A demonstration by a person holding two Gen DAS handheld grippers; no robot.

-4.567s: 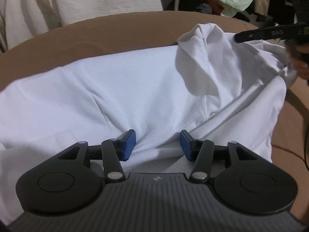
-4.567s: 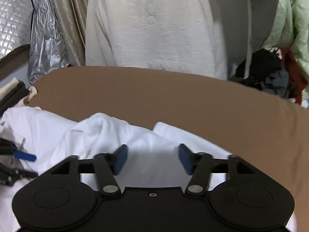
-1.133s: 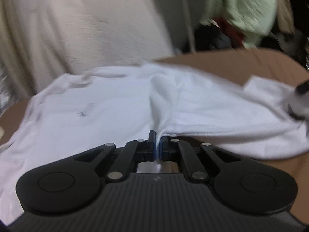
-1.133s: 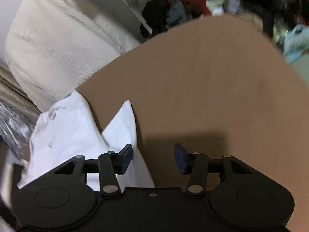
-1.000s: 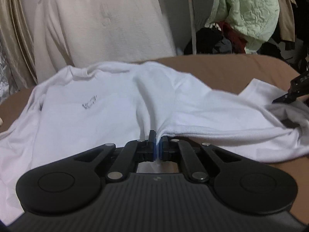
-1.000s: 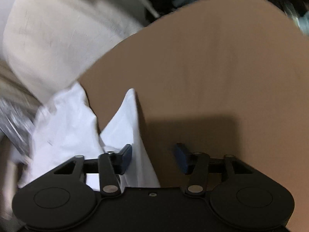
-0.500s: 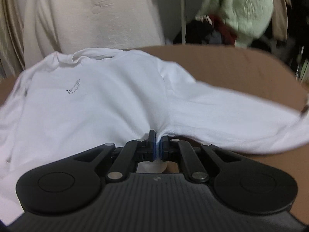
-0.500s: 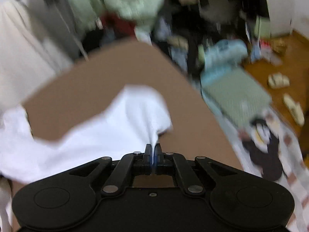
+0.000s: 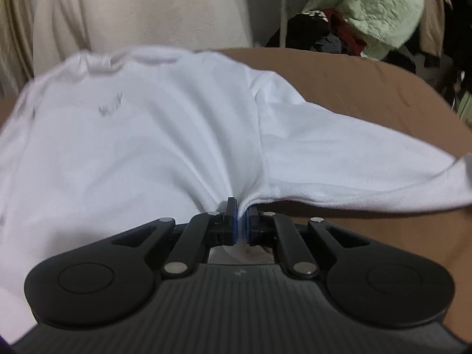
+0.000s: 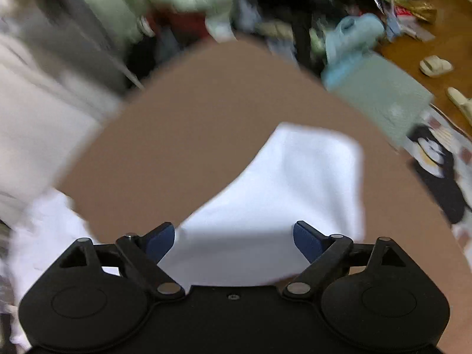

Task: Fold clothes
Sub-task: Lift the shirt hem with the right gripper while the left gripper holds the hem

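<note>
Nearest in the left wrist view, the left gripper [image 9: 241, 221] has its blue pads pressed together on a bunched fold of the white cotton long-sleeved shirt [image 9: 141, 147]; the cloth fans outward from that pinch, and what lies under the gripper body is hidden. The shirt lies spread on the brown fabric-covered surface [image 9: 368, 88], its collar at the far end and its body running away from the camera, while one sleeve stretches off to the right, its cuff blurred at the frame edge. A small dark mark on the chest is too smeared to read.

In the right wrist view, the right gripper [image 10: 233, 240] has just been opening: its jaws stand wide apart, the white sleeve end [image 10: 295, 183] lying flat between and beyond them, pressed by neither pad. Past the surface, hanging pale cloth [image 9: 141, 8] and a light green quilted garment [image 9: 377, 6] are motion-blurred.
</note>
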